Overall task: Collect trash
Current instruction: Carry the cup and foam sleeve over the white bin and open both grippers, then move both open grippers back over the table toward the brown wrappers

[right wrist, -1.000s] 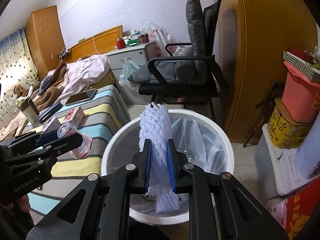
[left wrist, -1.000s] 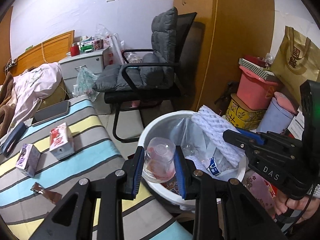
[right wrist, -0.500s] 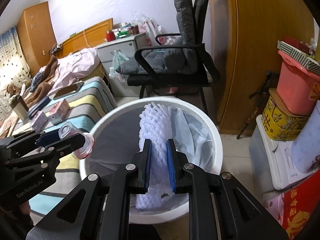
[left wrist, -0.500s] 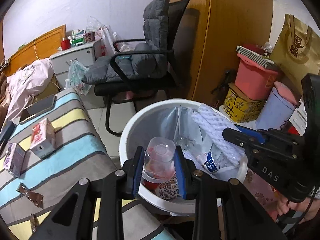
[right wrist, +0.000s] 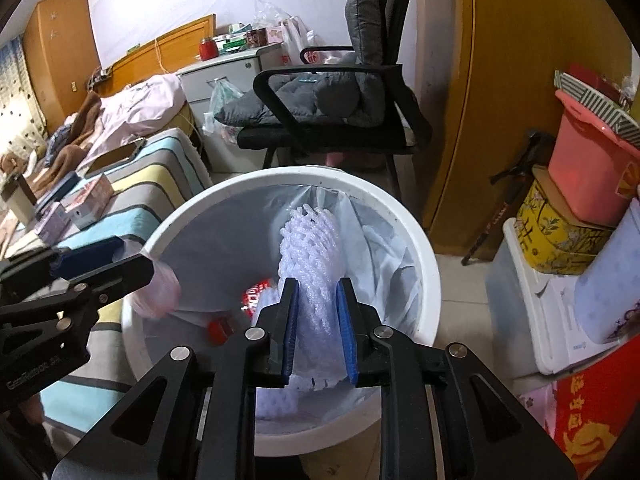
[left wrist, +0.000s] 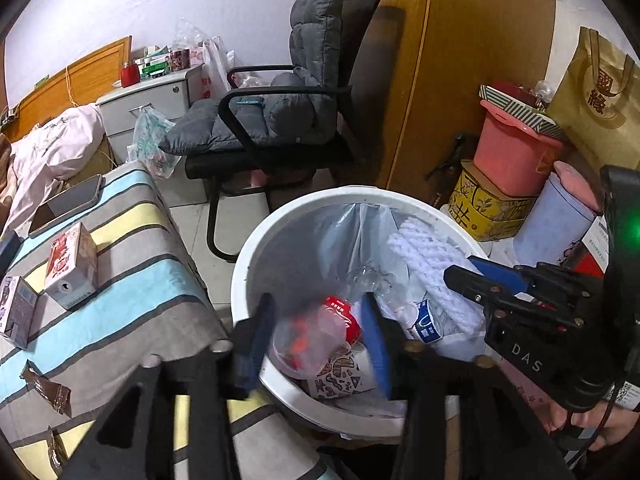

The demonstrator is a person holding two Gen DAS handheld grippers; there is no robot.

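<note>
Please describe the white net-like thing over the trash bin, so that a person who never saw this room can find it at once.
Find the round white trash bin lined with a pale bag, in front of the black office chair. Above its opening, between the blue pads of the right gripper, stands a white foam mesh sleeve. Unlike the trash below, it has an open net texture.
</note>
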